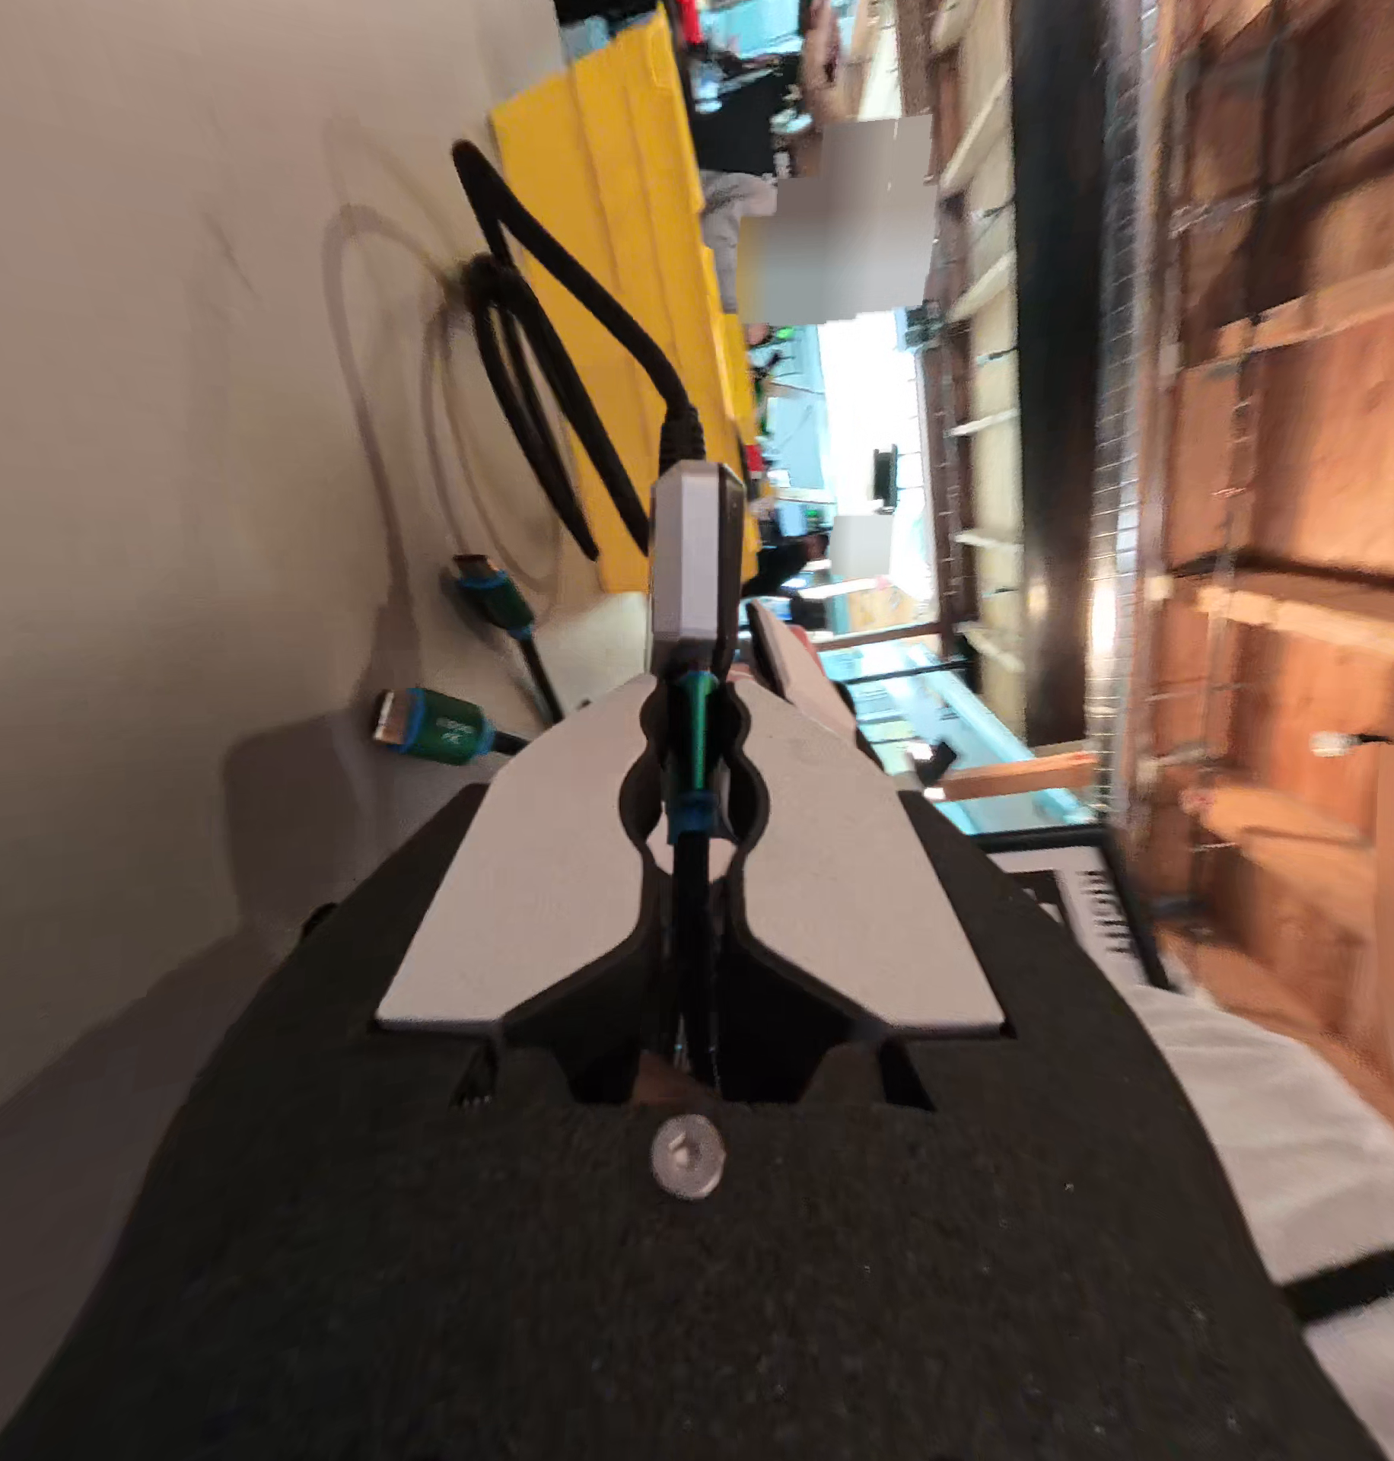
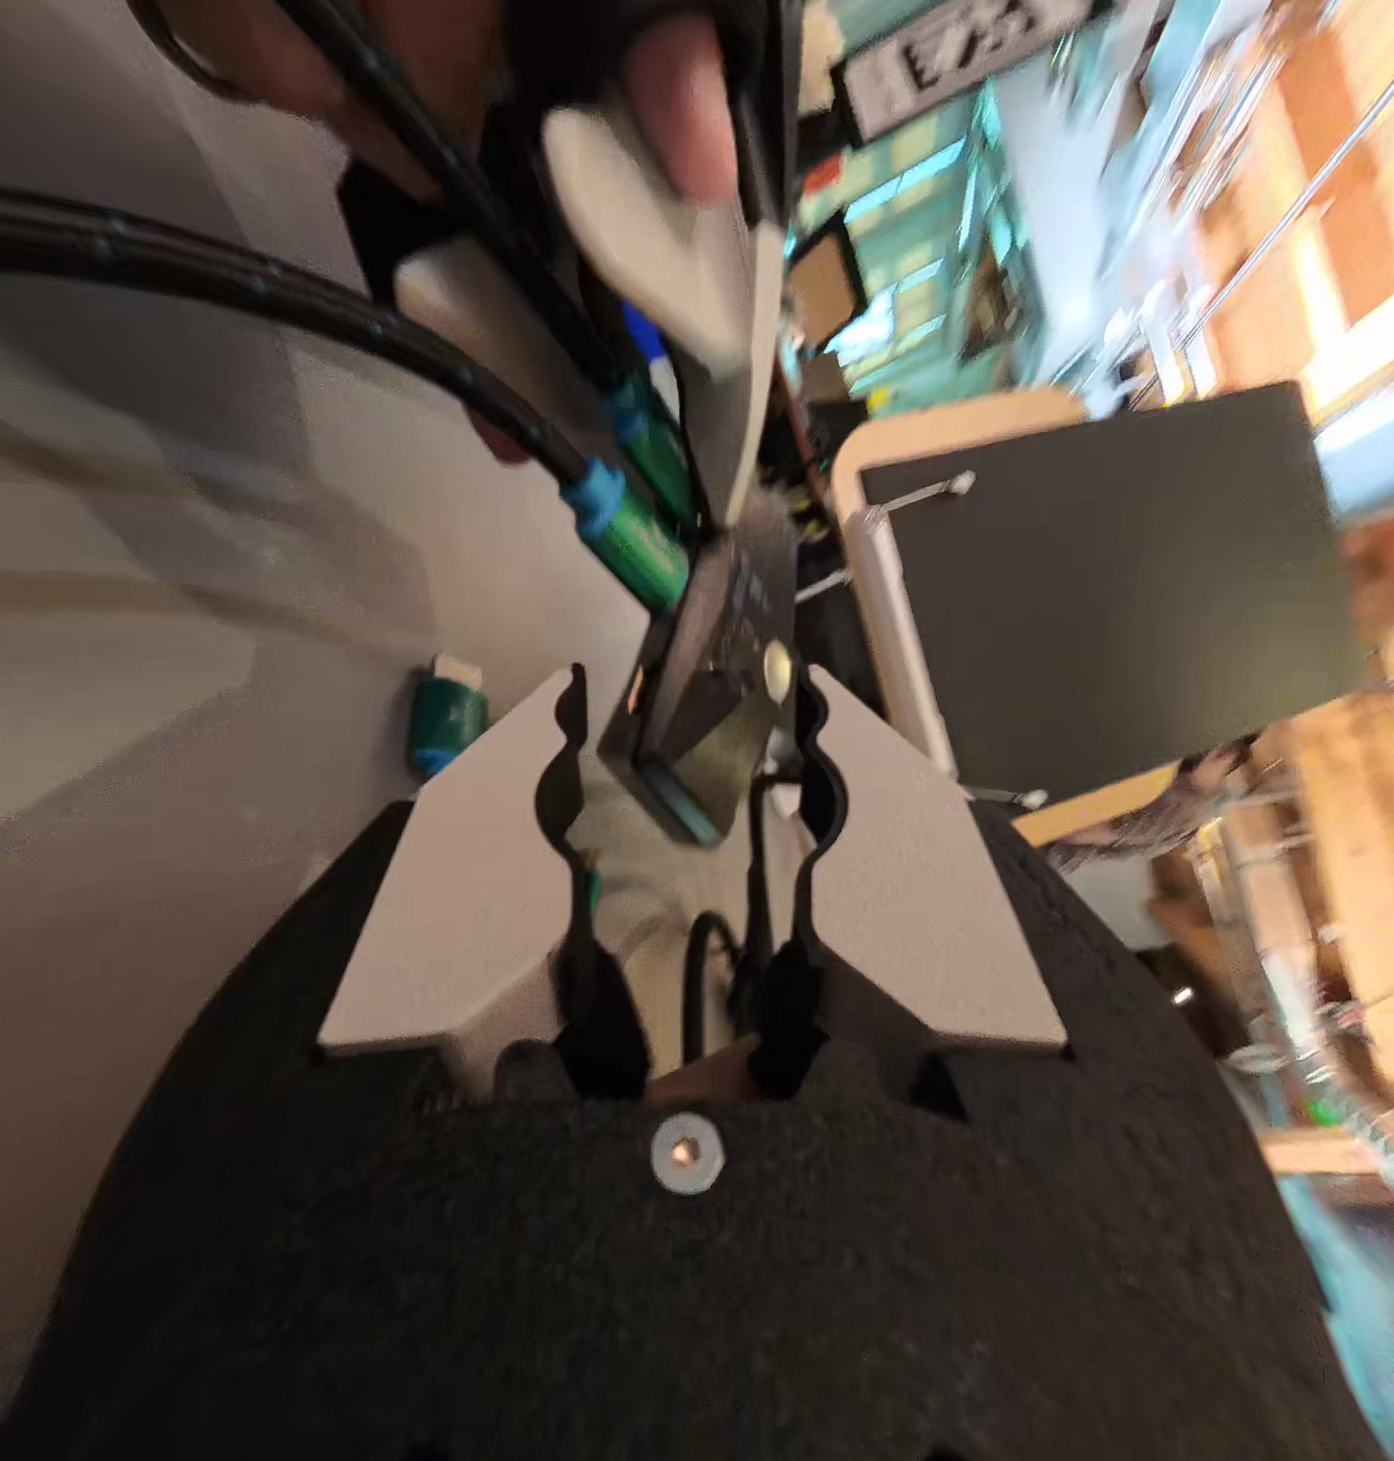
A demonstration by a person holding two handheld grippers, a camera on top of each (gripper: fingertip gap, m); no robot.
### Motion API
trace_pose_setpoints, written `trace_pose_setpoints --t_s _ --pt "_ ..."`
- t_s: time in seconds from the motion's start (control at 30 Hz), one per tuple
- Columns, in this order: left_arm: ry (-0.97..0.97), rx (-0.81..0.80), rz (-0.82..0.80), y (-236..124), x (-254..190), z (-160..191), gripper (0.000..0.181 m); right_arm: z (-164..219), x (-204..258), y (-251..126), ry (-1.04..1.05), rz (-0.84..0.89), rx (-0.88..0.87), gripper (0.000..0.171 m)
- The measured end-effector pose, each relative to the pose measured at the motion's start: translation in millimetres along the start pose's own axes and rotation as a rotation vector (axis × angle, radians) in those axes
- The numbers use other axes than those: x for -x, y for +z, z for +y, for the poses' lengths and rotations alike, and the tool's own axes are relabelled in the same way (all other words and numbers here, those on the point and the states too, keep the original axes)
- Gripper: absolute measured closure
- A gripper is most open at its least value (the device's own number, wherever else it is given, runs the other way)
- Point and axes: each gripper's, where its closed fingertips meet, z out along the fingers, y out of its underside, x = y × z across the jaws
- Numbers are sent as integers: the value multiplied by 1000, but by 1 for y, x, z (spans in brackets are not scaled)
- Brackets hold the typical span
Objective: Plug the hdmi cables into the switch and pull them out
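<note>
Left gripper (image 1: 694, 696) clamps green HDMI plug (image 1: 692, 743) seated in switch (image 1: 690, 561), lifted clear for pulling; right gripper (image 2: 694, 696) agape around switch's far end.

The switch (image 1: 690, 569) is a small grey metal box, lifted above the pale counter (image 1: 164, 474), with a thick black cable (image 1: 575, 277) going out of its far end. One HDMI plug (image 1: 694, 743), green with blue rings, sits in its near end, and the right wrist view shows a second one (image 2: 630, 537) plugged beside it. Two more green plugs (image 1: 433, 727) (image 1: 492, 597) lie loose on the counter, near each other, with metal tips free.
</note>
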Motion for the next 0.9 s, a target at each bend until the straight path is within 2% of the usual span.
trace_pose_setpoints --t_s 0.07,0.17,0.27,0.37,0.43,0.53,0.67,0.8,0.9 --pt "-94 3 77 4 -5 6 171 -8 -5 6 -54 39 -64 128" --pt "-104 10 133 6 -12 11 170 -11 -14 10 -131 118 -120 145" --pt "65 33 125 1 -22 13 166 -15 -17 5 -67 90 -153 146" --pt "275 -37 101 -16 -34 1 164 -6 -21 2 69 28 -128 147" --pt "464 -75 -39 -26 -26 -5 163 1 -26 -1 191 5 -118 147" --pt "880 -95 -384 -32 -3 -8 156 4 -30 -5 345 -36 -123 146" --pt "1346 -112 -568 -10 -17 10 143 3 -25 -3 376 -28 -103 146" --pt "1536 -116 -657 2 -14 21 143 -2 -12 -1 317 -35 -86 146" --pt "1599 -191 -732 -2 -15 16 155 -2 -8 0 275 -22 -74 146"
